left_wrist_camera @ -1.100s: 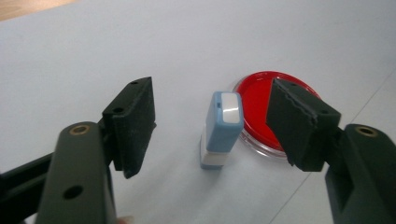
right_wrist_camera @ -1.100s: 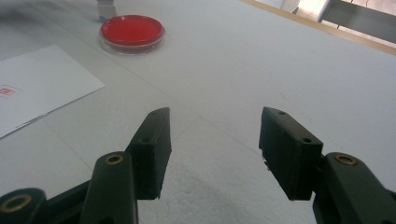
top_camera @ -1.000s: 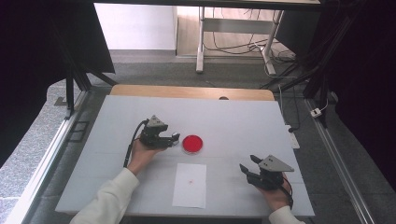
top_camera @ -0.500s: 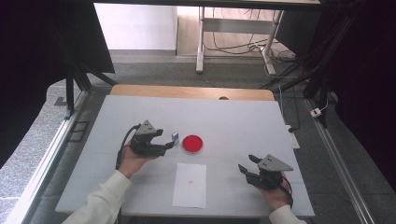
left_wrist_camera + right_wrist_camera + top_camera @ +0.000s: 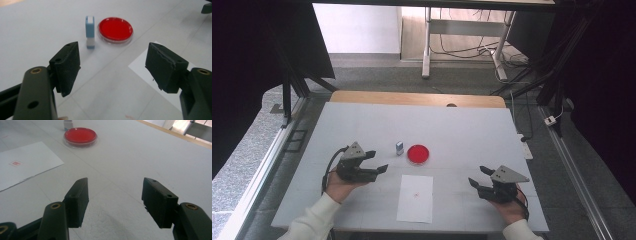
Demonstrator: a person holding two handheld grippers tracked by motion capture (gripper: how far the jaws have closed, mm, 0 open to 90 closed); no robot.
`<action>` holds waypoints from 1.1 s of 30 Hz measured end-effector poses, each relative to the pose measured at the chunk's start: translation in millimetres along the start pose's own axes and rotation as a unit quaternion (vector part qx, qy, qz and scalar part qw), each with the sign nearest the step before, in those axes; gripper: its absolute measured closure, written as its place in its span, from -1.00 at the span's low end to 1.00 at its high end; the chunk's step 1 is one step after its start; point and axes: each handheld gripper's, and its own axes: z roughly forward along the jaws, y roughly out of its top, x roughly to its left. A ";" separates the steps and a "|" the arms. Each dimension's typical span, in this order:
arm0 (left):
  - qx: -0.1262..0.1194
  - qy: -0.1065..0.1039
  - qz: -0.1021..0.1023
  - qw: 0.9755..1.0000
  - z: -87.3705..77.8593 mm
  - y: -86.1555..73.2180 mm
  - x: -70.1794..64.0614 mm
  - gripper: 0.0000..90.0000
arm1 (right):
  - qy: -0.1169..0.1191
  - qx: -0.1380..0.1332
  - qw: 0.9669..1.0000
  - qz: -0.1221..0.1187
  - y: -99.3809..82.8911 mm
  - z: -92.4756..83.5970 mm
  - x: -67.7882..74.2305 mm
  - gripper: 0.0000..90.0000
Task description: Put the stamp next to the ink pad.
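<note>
Your left gripper [image 5: 379, 162] holds its jaws spread and empty; the small blue-and-white stamp [image 5: 90, 31] stands upright on the desk [image 5: 362, 120], just beside the red dish [image 5: 115, 29]. Your right gripper [image 5: 478, 176] has just been opening, nothing between its jaws. The paper [image 5: 415, 198] bears a small red mark, too small to read.

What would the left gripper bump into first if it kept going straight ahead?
Probably the small blue-and-white stamp, standing just left of the red dish. The left gripper has open, empty jaws; bare table lies between.

No readable text, small red mark on paper sheet [image 5: 415, 197] illegible
</note>
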 end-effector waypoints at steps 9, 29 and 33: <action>-0.005 0.010 -0.007 1.000 -21.4 -25.9 0.2 -0.38 | 0.002 0.006 1.000 0.000 -4.7 -5.3 -3.9 -0.20; -0.009 0.013 -0.007 1.000 -31.3 -35.2 -0.2 -0.37 | -0.006 0.011 1.000 0.003 -14.3 -10.9 -11.3 -0.20; -0.007 0.012 -0.008 1.000 -30.7 -35.7 0.0 -0.37 | -0.005 0.010 1.000 0.003 -14.3 -10.6 -11.3 -0.20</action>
